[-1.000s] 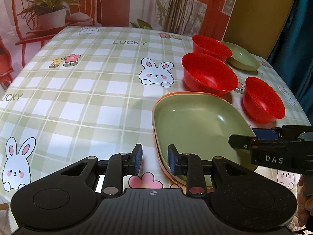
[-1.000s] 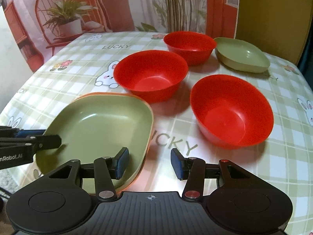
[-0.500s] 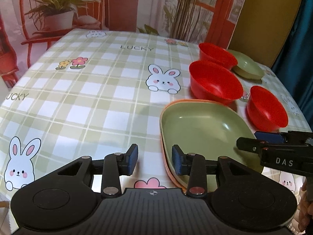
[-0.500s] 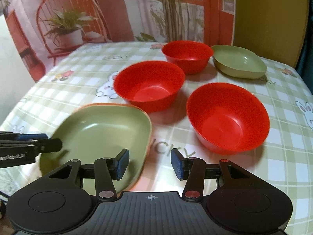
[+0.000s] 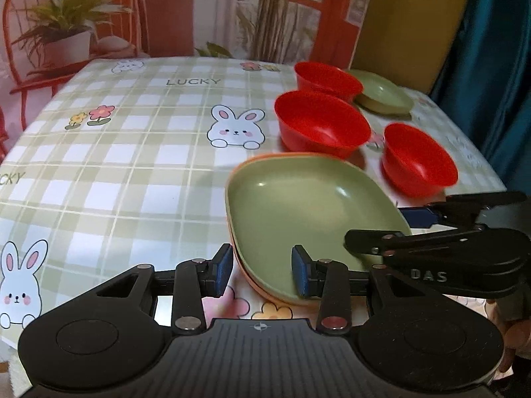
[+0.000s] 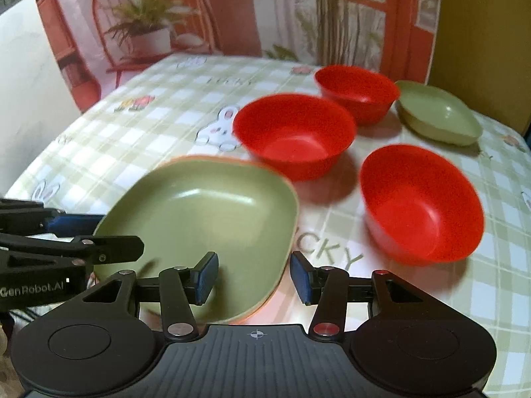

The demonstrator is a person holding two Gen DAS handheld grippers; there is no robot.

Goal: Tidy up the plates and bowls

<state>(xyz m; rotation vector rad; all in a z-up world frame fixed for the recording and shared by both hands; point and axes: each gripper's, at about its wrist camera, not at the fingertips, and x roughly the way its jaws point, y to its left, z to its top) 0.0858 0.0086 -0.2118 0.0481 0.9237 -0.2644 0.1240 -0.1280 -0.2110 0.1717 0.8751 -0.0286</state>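
A large green plate (image 5: 298, 205) (image 6: 205, 219) lies on an orange plate whose rim (image 5: 255, 285) shows beneath it, at the table's near edge. Three red bowls stand behind: a middle one (image 5: 322, 126) (image 6: 295, 136), a far one (image 5: 327, 78) (image 6: 356, 91) and a right one (image 5: 418, 162) (image 6: 421, 202). A smaller green plate (image 5: 385, 94) (image 6: 438, 116) sits at the far right. My left gripper (image 5: 260, 272) is open, its jaws either side of the plates' near left rim. My right gripper (image 6: 254, 277) is open over the plates' near right rim; it also shows in the left wrist view (image 5: 415, 229).
The table wears a green checked cloth (image 5: 132, 152) with rabbits and flowers. A printed backdrop with a chair and potted plant (image 5: 63, 33) hangs behind. A teal curtain (image 5: 497, 66) hangs at the right. The table's near edge lies just under both grippers.
Both grippers have lifted and drawn back a little from the stacked plates, and the views have tilted up. Both stay open; the plates and bowls have not moved.
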